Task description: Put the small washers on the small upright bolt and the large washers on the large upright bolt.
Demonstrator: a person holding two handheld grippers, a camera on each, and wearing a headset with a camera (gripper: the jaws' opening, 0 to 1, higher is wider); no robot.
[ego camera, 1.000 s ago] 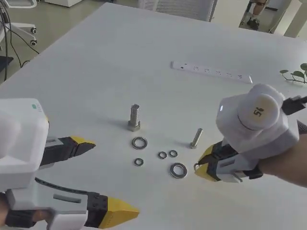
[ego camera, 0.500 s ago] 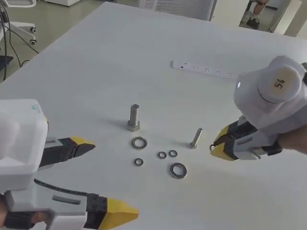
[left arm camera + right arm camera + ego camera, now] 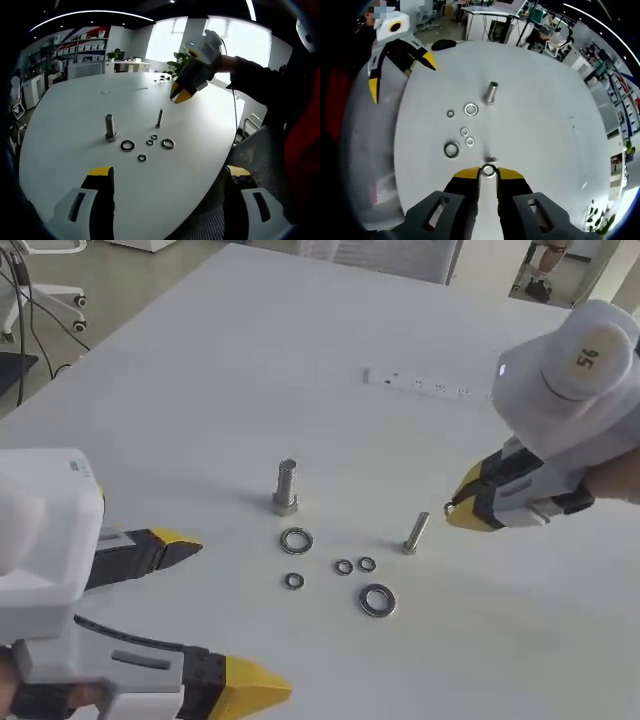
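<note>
Held wide open over the table (image 3: 200,380), the left gripper (image 3: 245,620) is seen near the front edge. The right gripper (image 3: 452,511) has been lifted since before, above the small bolt (image 3: 416,533). A small washer (image 3: 488,171) is pinched between its jaws.

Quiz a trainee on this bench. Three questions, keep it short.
1. How many washers lie on the table?
2. True or false: the left gripper is shut.
3. The right gripper holds: A) a nut, B) a washer, C) nothing.
Key: 1) five; 2) false, its jaws stand open; 3) B.
</note>
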